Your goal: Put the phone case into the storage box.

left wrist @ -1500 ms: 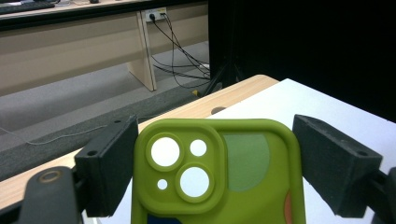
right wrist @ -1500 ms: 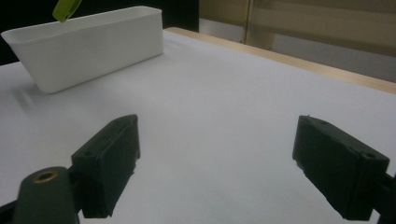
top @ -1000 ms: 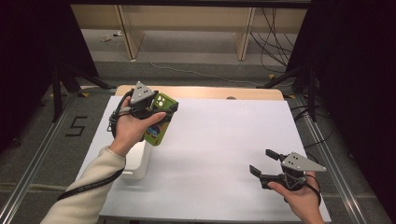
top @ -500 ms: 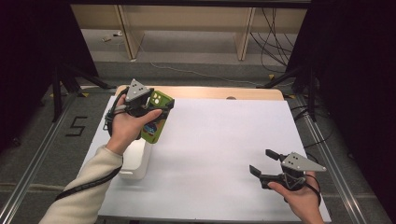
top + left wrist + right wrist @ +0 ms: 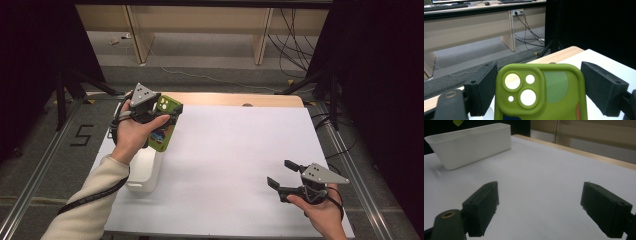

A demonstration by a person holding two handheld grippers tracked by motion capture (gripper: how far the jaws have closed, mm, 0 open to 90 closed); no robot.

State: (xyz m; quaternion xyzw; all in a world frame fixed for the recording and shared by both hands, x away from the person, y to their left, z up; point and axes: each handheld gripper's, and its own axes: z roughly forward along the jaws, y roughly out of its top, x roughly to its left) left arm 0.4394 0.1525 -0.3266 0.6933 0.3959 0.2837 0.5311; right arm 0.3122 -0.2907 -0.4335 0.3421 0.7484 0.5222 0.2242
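High view: left gripper (image 5: 167, 116) is raised above the left side of the white table (image 5: 240, 160), closed on a green phone case (image 5: 164, 125). The case hangs down from the jaws with its camera cut-outs uppermost. It sits over the far end of the white bin (image 5: 145, 172), which stands at the table's left edge, partly hidden by the person's forearm. Likely reason for the height and position: a drop into the bin, or a lift clear of it; I cannot tell which. Right gripper (image 5: 285, 174) sits low near the front right corner, jaws spread wide, nothing between them, well apart from case and bin, apparently parked out of the way.

Left gripper view: the phone case (image 5: 541, 97) stands upright between the two black jaws, back face toward the camera. The left jaw touches the case's edge; at the right jaw a slim gap appears at the level visible here, so the clamping contact must lie lower, out of frame. The jaws are as far closed as the case allows.

Right gripper view: jaws wide apart and empty over bare table. The white bin (image 5: 474, 145) stands off at the far left, open top up.
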